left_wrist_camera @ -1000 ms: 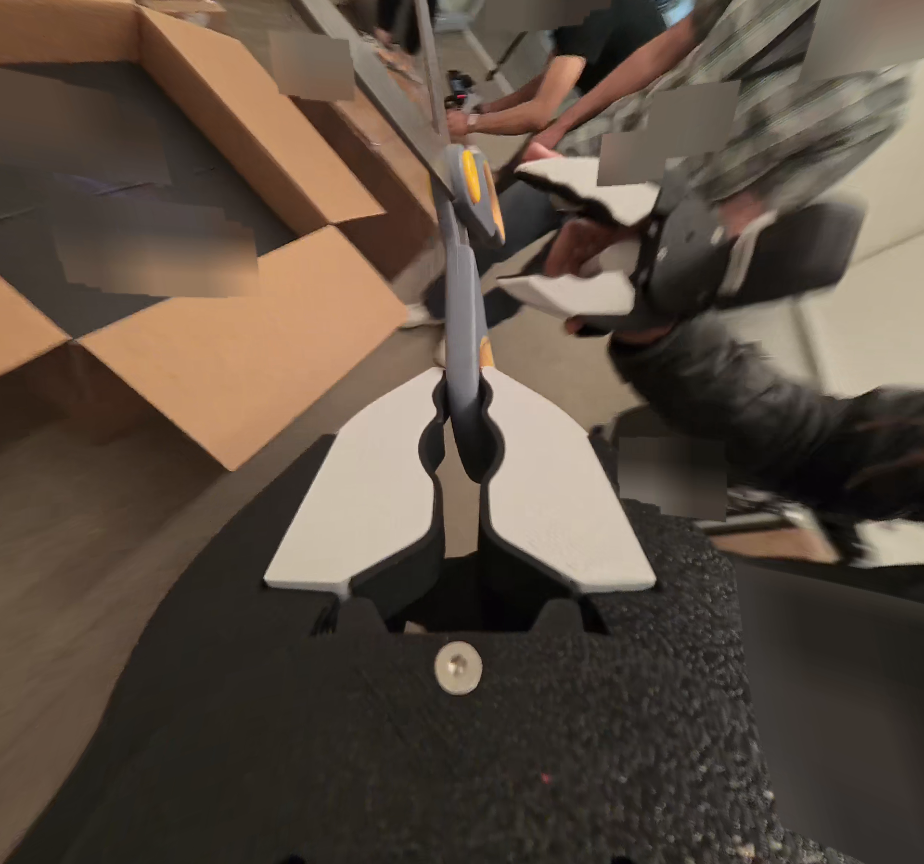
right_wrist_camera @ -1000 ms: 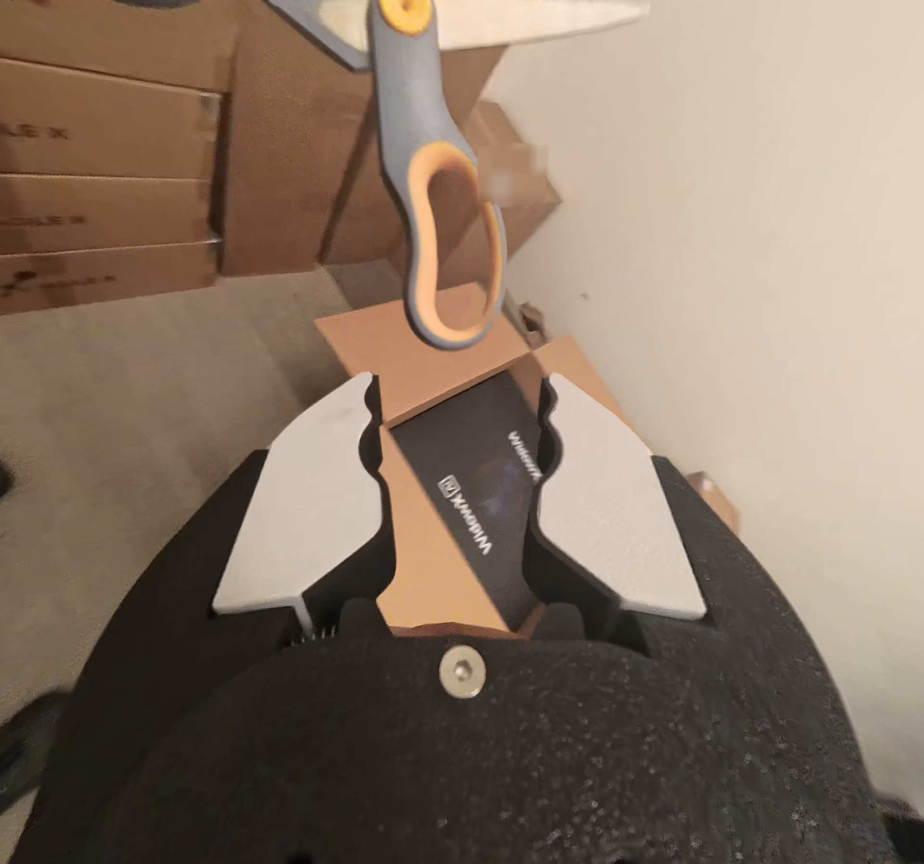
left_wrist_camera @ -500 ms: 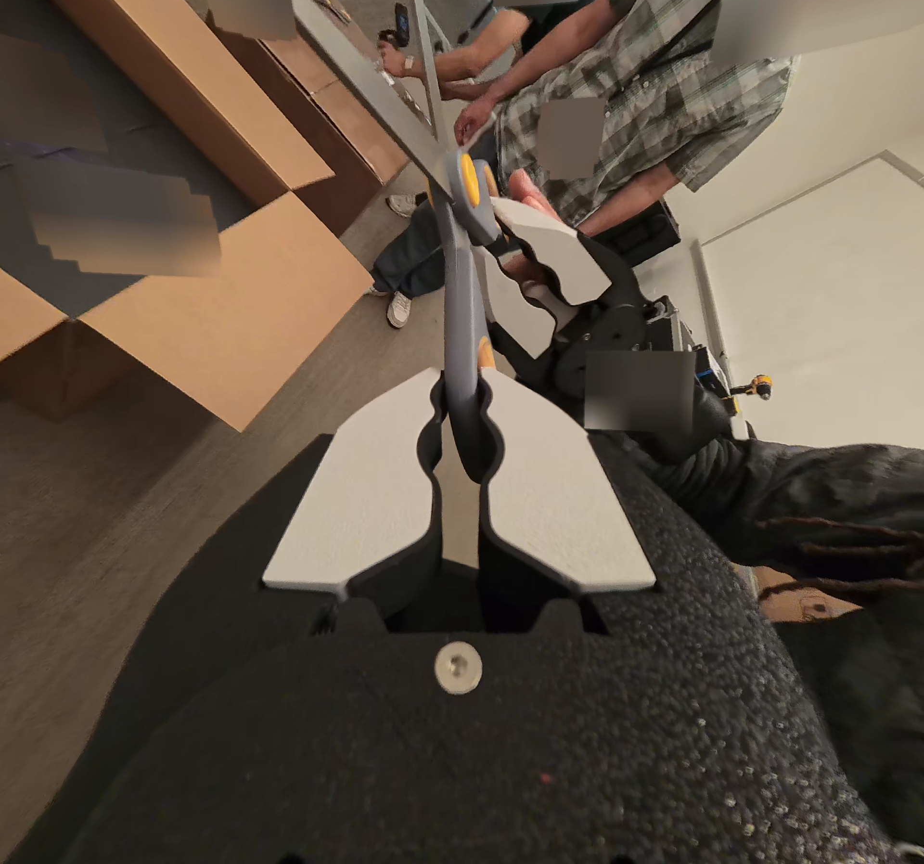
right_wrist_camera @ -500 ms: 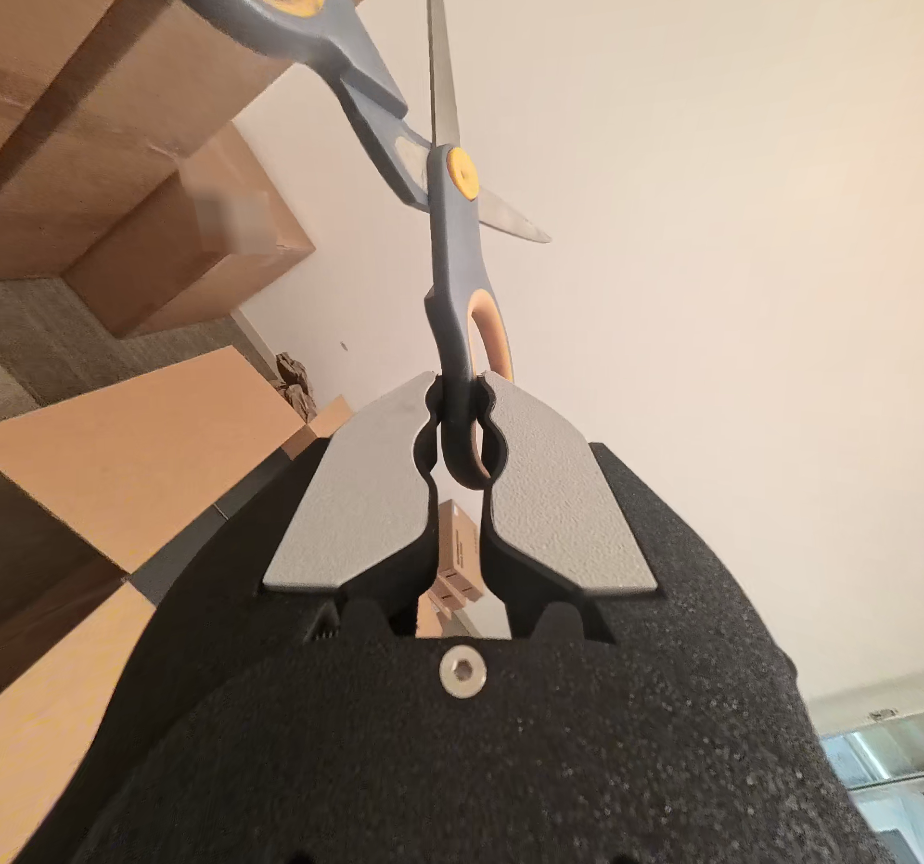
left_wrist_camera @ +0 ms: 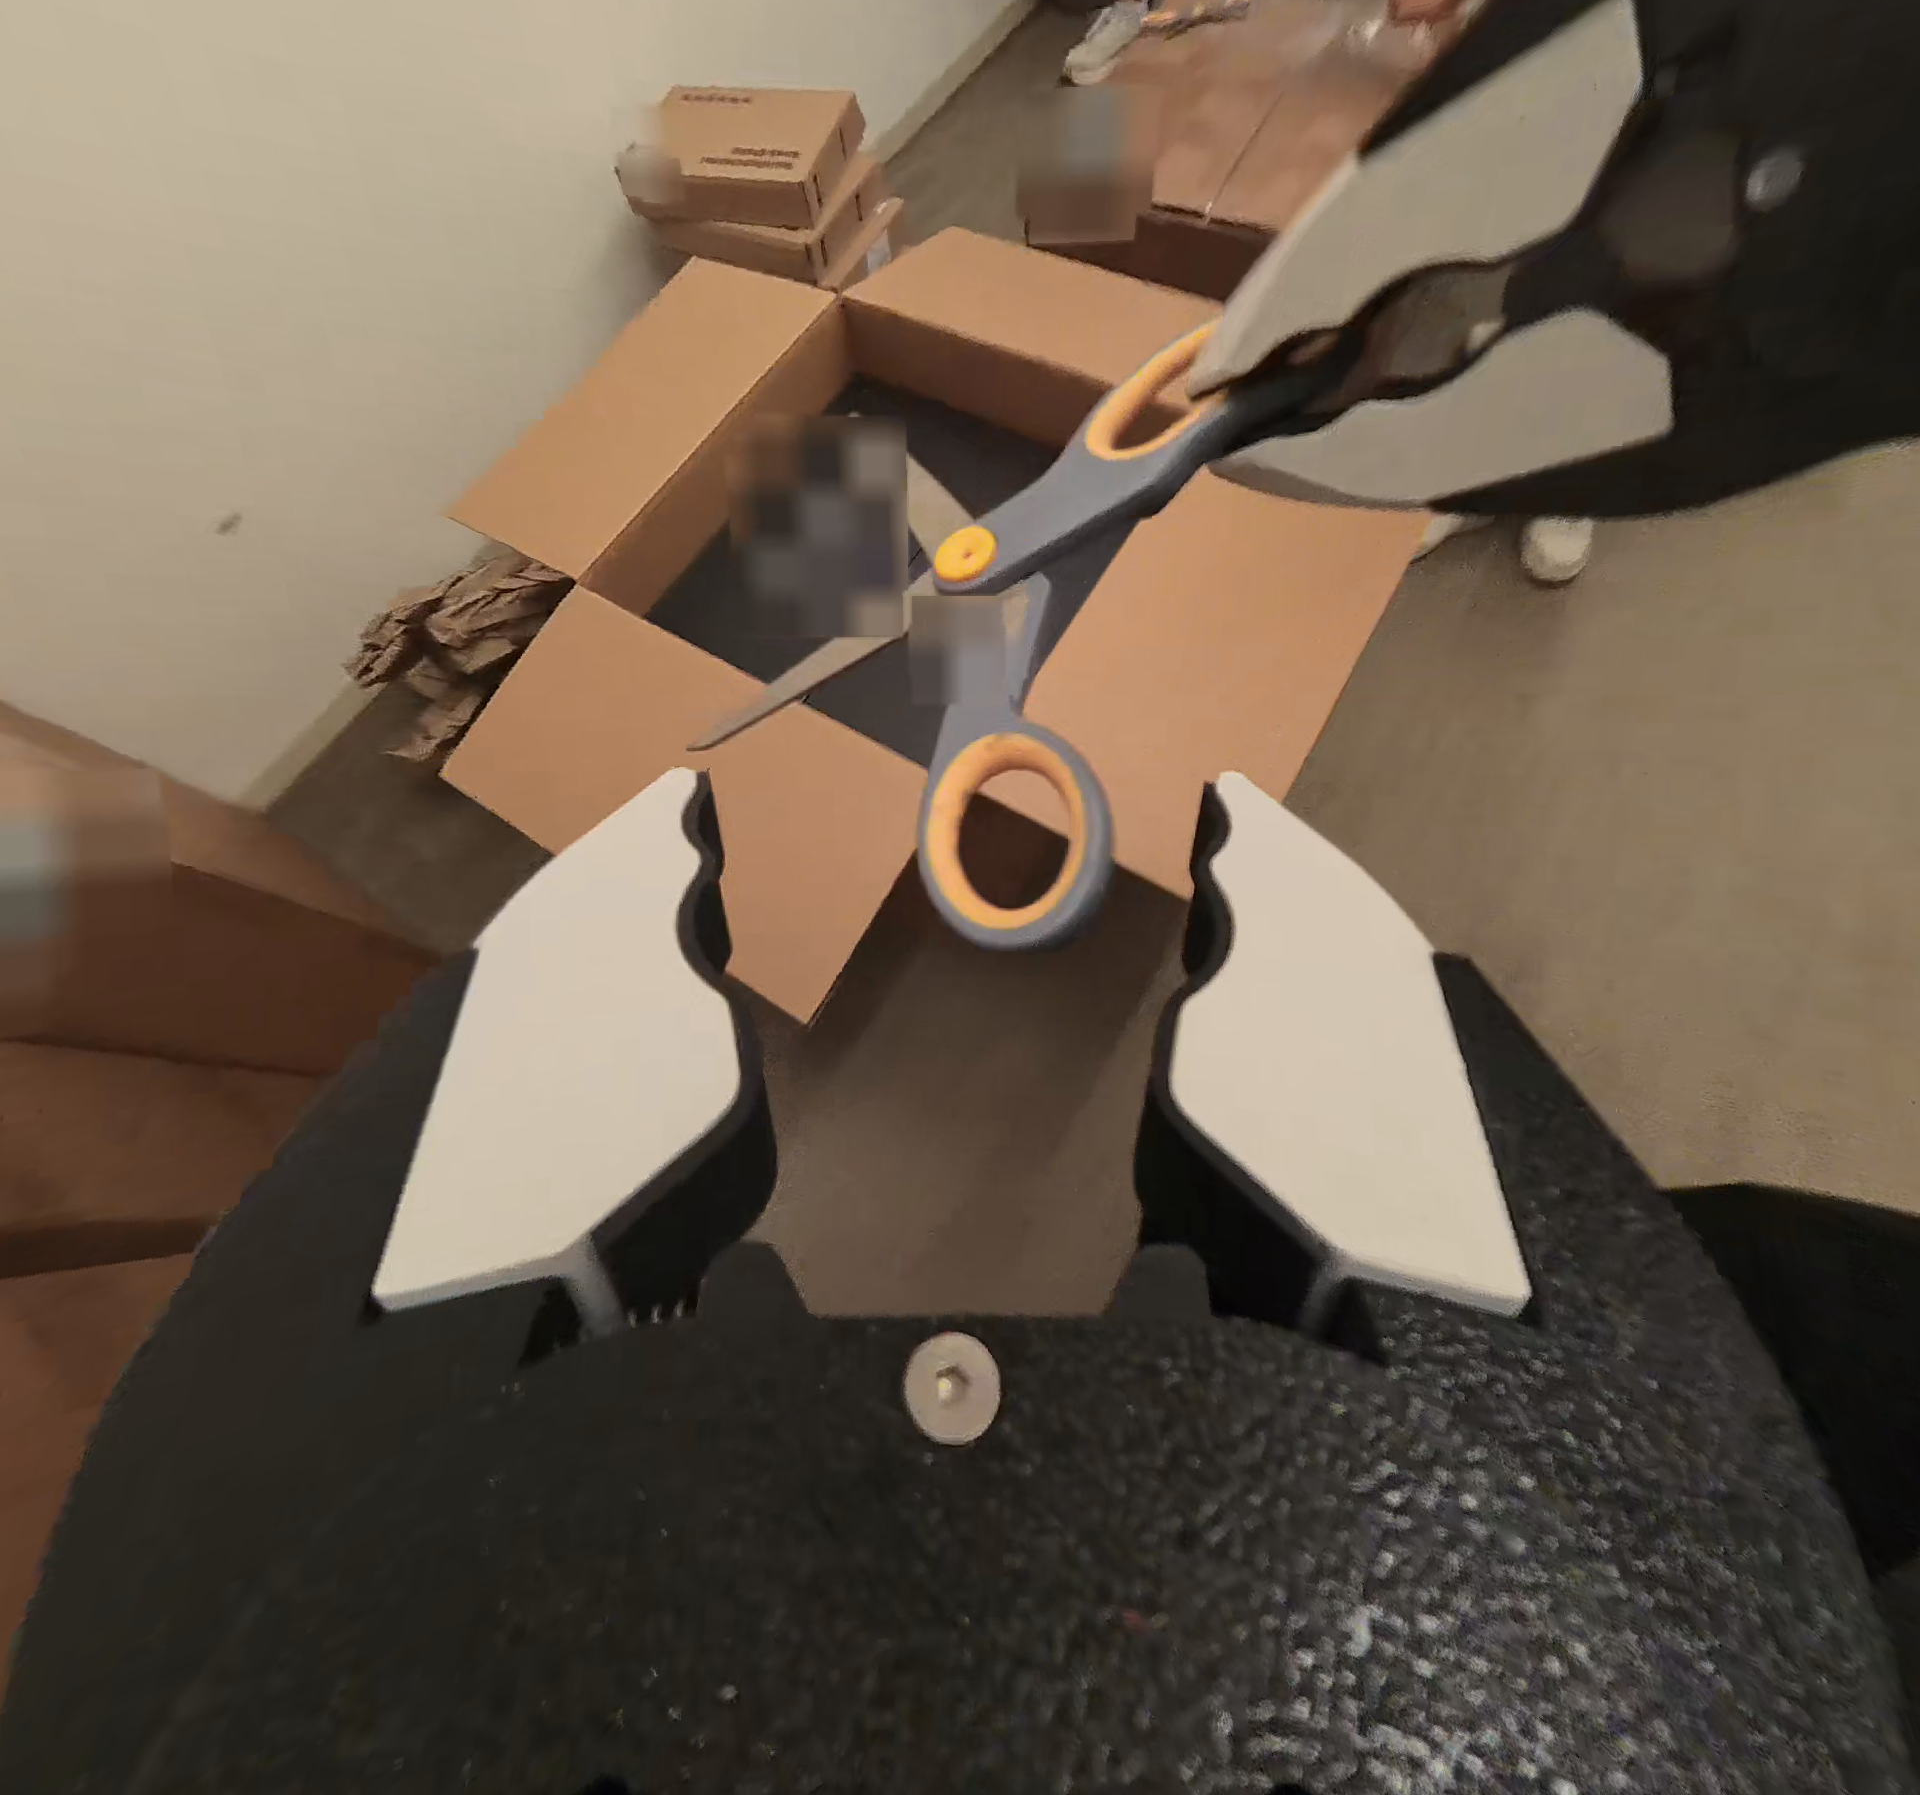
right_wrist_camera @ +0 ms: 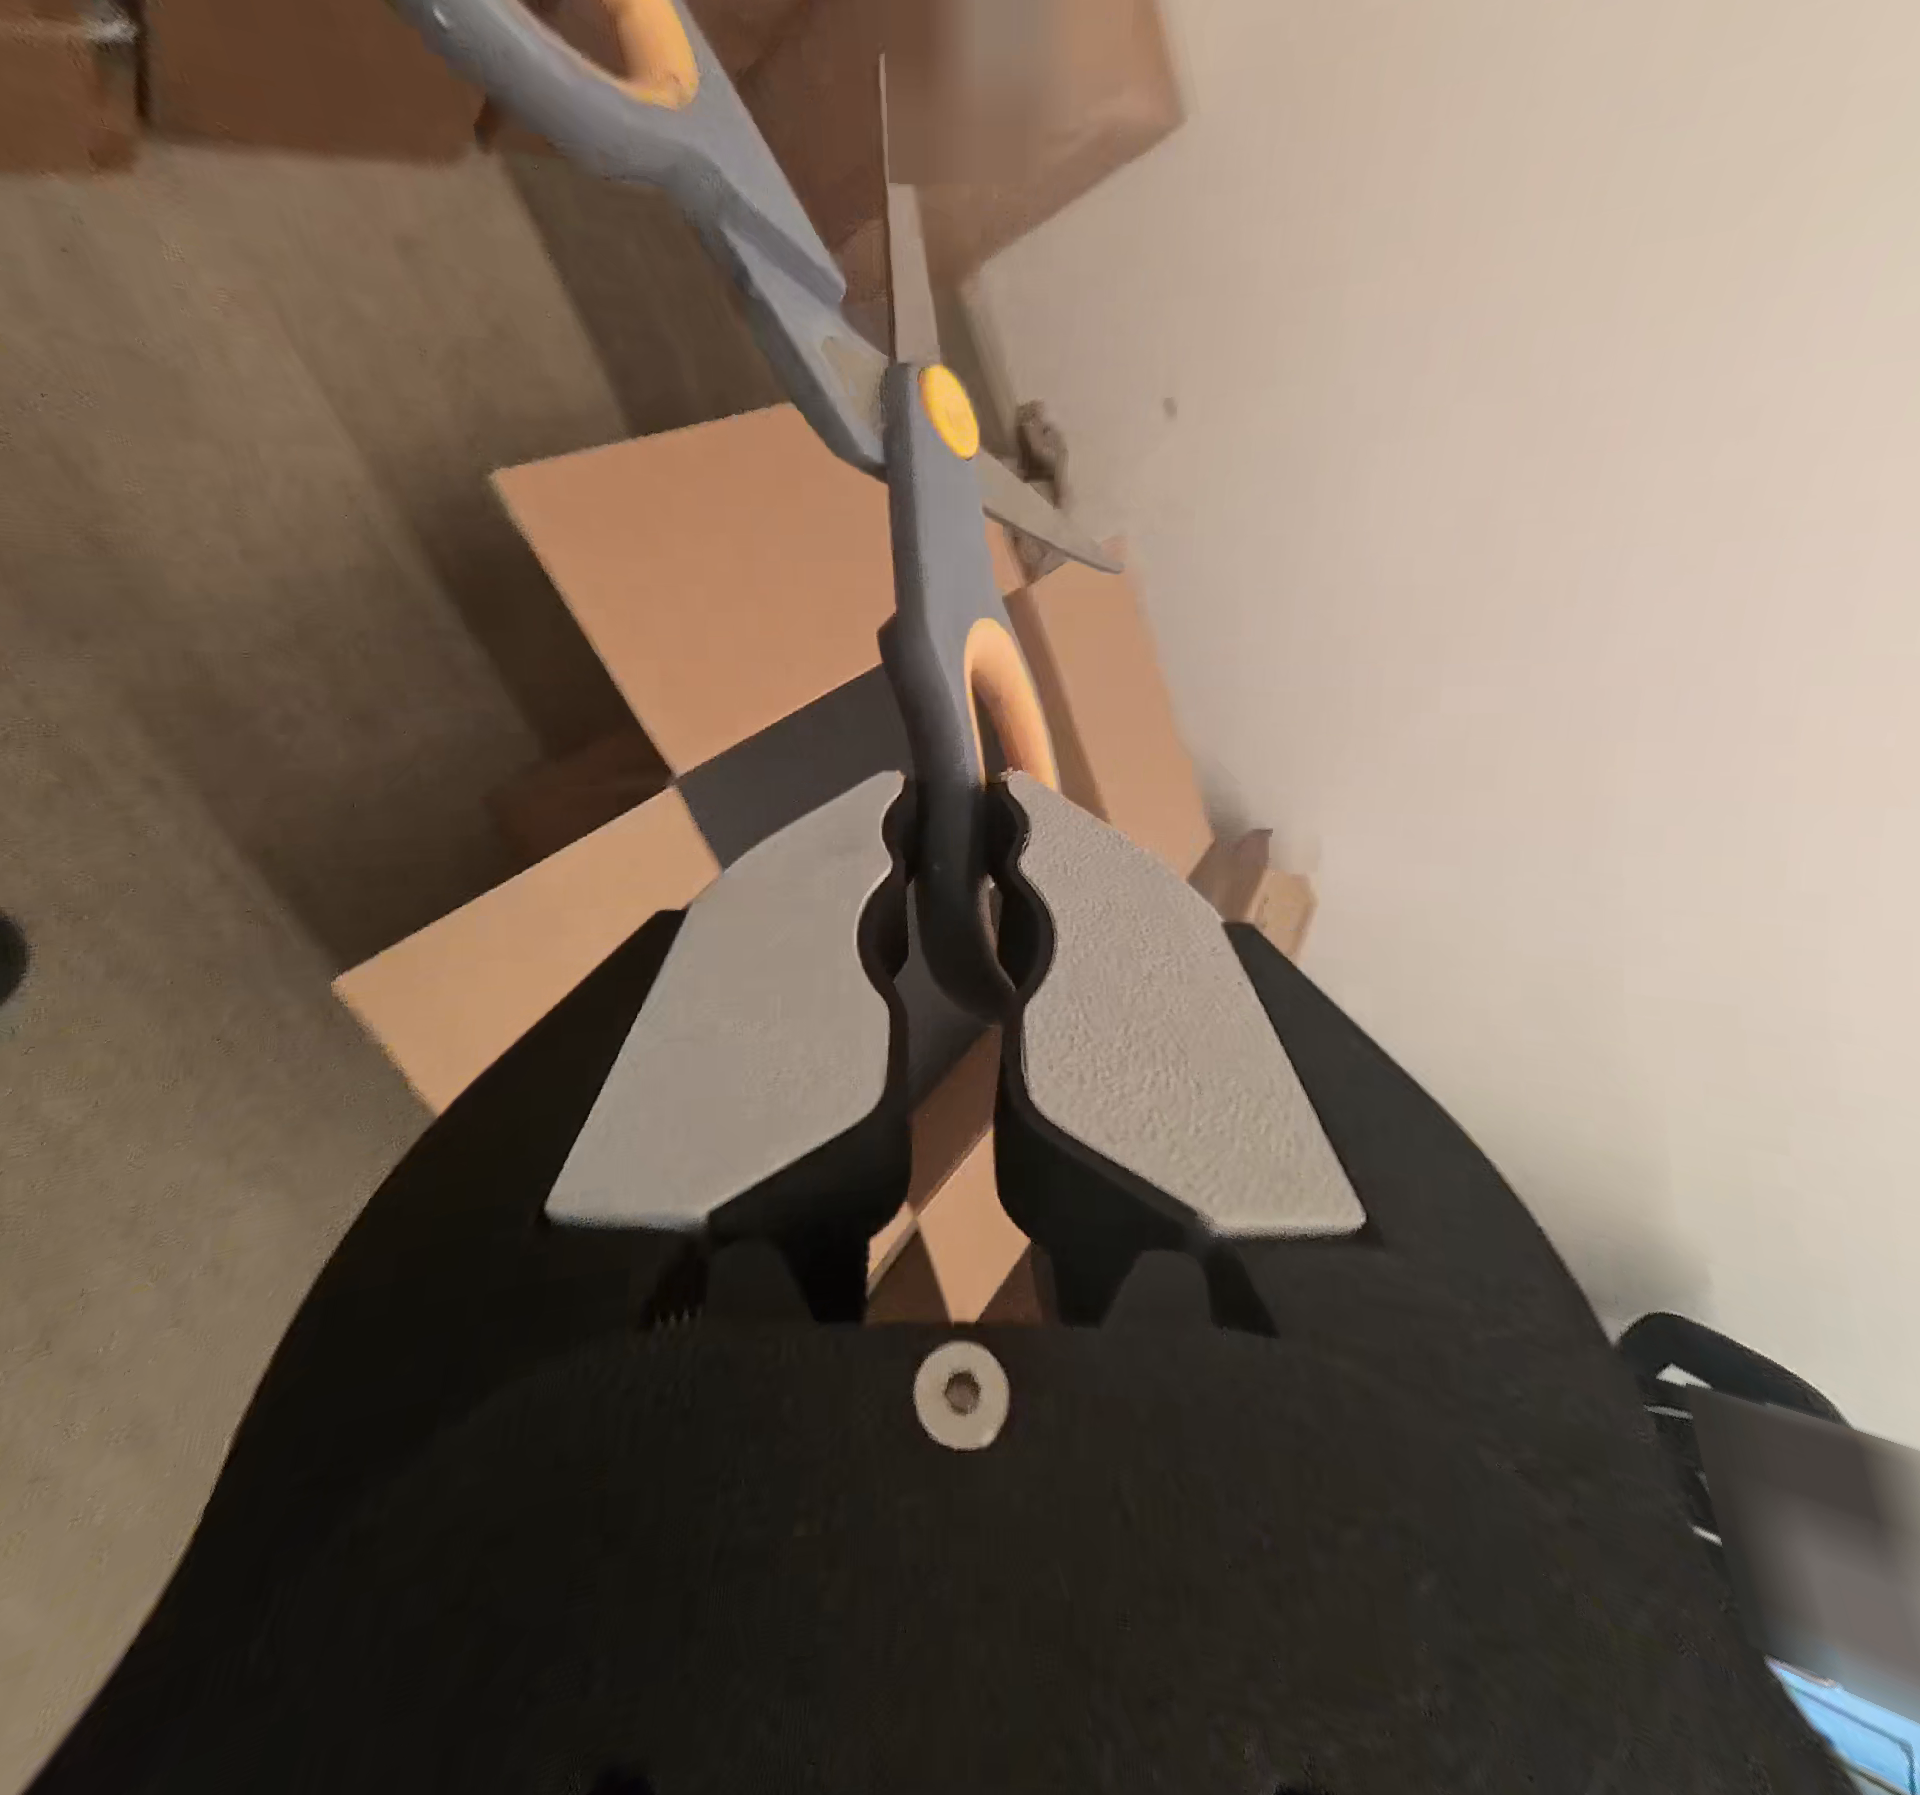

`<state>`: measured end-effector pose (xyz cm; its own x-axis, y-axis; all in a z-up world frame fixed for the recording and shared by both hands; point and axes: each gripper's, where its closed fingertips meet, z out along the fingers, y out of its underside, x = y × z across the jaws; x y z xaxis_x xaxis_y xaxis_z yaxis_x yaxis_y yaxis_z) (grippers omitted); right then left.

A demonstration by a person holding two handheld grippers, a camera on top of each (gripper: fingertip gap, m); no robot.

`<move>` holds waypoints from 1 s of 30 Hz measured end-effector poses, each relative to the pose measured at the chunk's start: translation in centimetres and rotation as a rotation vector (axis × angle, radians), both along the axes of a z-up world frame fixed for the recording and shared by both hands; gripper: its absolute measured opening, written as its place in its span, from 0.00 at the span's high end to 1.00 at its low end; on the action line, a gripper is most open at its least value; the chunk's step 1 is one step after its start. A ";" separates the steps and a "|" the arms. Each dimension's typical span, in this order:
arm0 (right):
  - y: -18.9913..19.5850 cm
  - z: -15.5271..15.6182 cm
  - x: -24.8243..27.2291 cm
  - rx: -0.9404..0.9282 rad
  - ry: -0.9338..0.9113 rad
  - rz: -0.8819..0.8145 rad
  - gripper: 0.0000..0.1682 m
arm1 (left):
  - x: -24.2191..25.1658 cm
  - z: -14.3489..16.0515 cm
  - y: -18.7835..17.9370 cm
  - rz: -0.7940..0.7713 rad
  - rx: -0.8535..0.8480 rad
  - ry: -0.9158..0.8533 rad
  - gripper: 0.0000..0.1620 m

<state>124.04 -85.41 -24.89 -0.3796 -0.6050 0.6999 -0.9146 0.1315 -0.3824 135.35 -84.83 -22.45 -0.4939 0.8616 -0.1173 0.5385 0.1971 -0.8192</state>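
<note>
A pair of grey scissors (left_wrist_camera: 1049, 519) with orange-lined handles hangs open in the air above an open cardboard box (left_wrist_camera: 727, 363). My left gripper (left_wrist_camera: 956, 789) is open wide. The lower handle loop (left_wrist_camera: 1013, 841) hangs between its fingers, and neither pad touches it. My right gripper (left_wrist_camera: 1247, 405) comes in from the upper right, shut on the other handle. In the right wrist view my right gripper (right_wrist_camera: 954, 795) pinches that grey handle of the scissors (right_wrist_camera: 935, 540) between both pads. The blades point away over the box flaps (right_wrist_camera: 707, 561).
Crumpled brown paper (left_wrist_camera: 447, 633) lies by the white wall. A stack of small cardboard boxes (left_wrist_camera: 769, 166) stands behind the open box, with more boxes (left_wrist_camera: 1247, 135) farther back. A person's shoe (left_wrist_camera: 1553, 545) is on the carpet at right. Stacked boxes (right_wrist_camera: 260, 10) stand at the left. The gap from one gripper's tips to the other's is roughly 12 cm.
My left gripper let go of the scissors handle and opened wide. My right gripper, which closed on the other handle, still holds it. Both views swung down toward the open box.
</note>
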 end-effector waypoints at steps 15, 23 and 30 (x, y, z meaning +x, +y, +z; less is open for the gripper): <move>0.9 -7.7 1.5 0.393 0.098 0.173 0.92 | -1.3 -13.4 1.0 0.138 -0.118 -0.198 0.93; -2.5 -12.2 0.8 0.282 -0.053 0.008 0.73 | -1.1 -20.7 -0.5 0.205 -0.012 -0.049 0.94; -1.7 -21.1 1.5 0.391 -0.560 -0.294 0.64 | -0.5 -28.1 -2.6 0.190 0.072 0.129 0.94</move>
<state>125.49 -87.13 -46.02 -0.8009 -0.5890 0.1081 -0.5025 0.5628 -0.6563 134.86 -87.44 -50.53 -0.6548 0.7556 0.0160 0.3777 0.3455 -0.8591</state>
